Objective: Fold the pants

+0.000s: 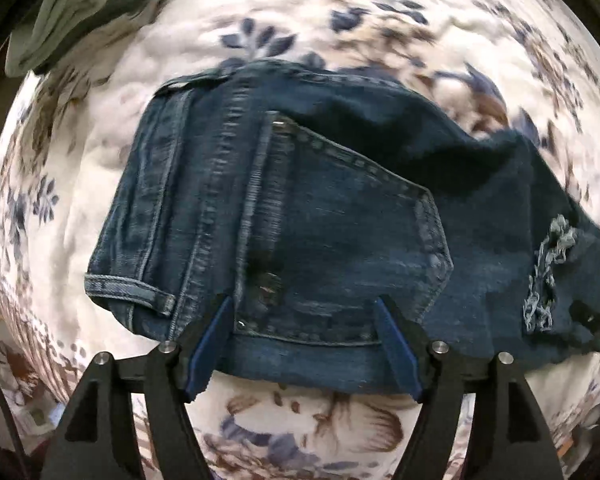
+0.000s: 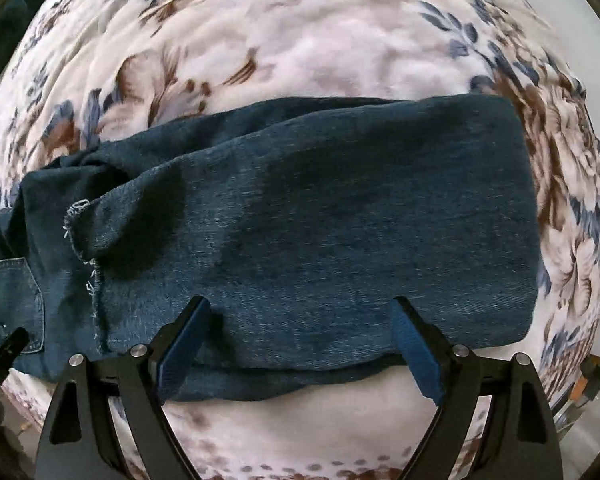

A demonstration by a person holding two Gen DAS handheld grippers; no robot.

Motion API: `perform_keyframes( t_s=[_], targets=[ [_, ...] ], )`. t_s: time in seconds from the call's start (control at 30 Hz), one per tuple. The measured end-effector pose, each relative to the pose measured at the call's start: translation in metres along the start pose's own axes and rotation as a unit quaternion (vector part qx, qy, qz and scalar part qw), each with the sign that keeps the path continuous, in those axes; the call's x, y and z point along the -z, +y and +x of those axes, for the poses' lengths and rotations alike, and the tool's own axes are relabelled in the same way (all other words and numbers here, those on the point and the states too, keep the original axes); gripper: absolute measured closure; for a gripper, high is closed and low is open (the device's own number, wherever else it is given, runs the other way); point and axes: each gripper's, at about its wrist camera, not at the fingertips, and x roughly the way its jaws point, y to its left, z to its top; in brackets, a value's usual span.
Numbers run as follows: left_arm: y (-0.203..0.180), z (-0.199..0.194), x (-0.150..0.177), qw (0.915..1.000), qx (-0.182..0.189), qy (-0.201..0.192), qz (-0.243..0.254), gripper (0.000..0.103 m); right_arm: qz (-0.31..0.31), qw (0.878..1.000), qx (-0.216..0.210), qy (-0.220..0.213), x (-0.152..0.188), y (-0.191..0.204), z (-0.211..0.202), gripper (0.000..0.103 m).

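The left gripper (image 1: pixel 304 344) has its jaws spread, nothing pinched between them; they hover over the near edge of the jeans (image 1: pixel 320 220), just below the back pocket (image 1: pixel 340 248). The right gripper (image 2: pixel 300 344) is likewise spread wide and empty, above the near edge of the folded leg section.

The jeans lie on a bed under a floral blanket (image 1: pixel 260 12), already folded into a long band. Denim like this looks fairly heavy and stiff for cloth — it should hold a crease and not slip, yet it will sag if lifted by one point. Best hold, I judge, is the stacked near edge under each gripper, pinching every layer together, or the thick waistband (image 1: pixel 140 208) at 9 o'clock in the left view.

The left view alone shows the waistband, pocket rivets and a grey-green garment (image 1: pixel 72 12) at 11 o'clock. The right view alone shows the squared far fold end (image 2: pixel 516 200) at 3 o'clock. Both catch the frayed hem (image 2: pixel 80 240) — 3 o'clock for the left, 9 o'clock for the right.
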Motion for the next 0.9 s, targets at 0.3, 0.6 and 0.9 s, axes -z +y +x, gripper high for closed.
perform_keyframes(
  t_s=[0.3, 0.6, 0.9],
  targets=[
    [0.111, -0.013, 0.019, 0.9525, 0.222, -0.016, -0.207, 0.032, -0.005, 1.0, 0.002, 0.014, 0.001, 0.024, -0.001, 0.01],
    [0.127, -0.034, 0.009, 0.9471, 0.241, -0.042, -0.208, 0.032, -0.066, 0.995, -0.075, -0.009, -0.005, 0.105, -0.045, 0.011],
    [0.105, 0.004, -0.069, 0.9755, 0.164, -0.04, -0.142, 0.032, -0.268, 0.957, -0.112, 0.005, -0.062, 0.25, -0.055, 0.017]
  ],
)
